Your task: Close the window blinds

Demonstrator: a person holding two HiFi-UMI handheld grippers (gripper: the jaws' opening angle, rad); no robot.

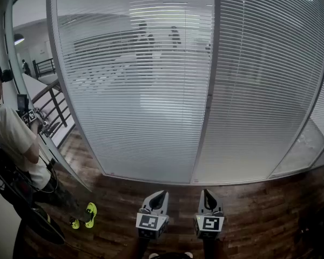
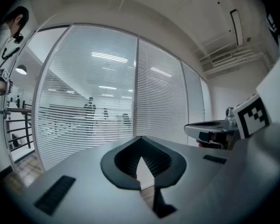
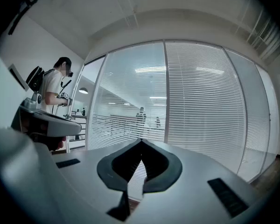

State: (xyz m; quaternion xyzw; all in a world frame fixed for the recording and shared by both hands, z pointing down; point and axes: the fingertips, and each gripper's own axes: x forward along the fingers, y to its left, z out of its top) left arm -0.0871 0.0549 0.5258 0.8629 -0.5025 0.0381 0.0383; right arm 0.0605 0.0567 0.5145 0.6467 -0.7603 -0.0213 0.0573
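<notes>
The window blinds (image 1: 140,90) hang across the whole glass wall on the far side of the room, their white slats running down to the frame just above the dark wooden floor (image 1: 259,209). On the left panel (image 1: 124,123) the slats are tilted enough that I can see through them to a couple of figures (image 1: 144,36) standing beyond the glass. The right panel (image 1: 264,90) looks denser and shows almost nothing behind it. Near us, low and side by side, the left gripper (image 1: 159,197) and the right gripper (image 1: 208,197) both point roughly level at the blinds, well apart from them and touching nothing. Each has its jaws drawn together with the tips meeting, and nothing sits between them. Off to the left a person (image 1: 13,139) in a pale shirt with a dark bag stands near the end of the glass, wearing bright yellow-green shoes (image 1: 90,213), with a dark railing (image 1: 51,104) beyond.
</notes>
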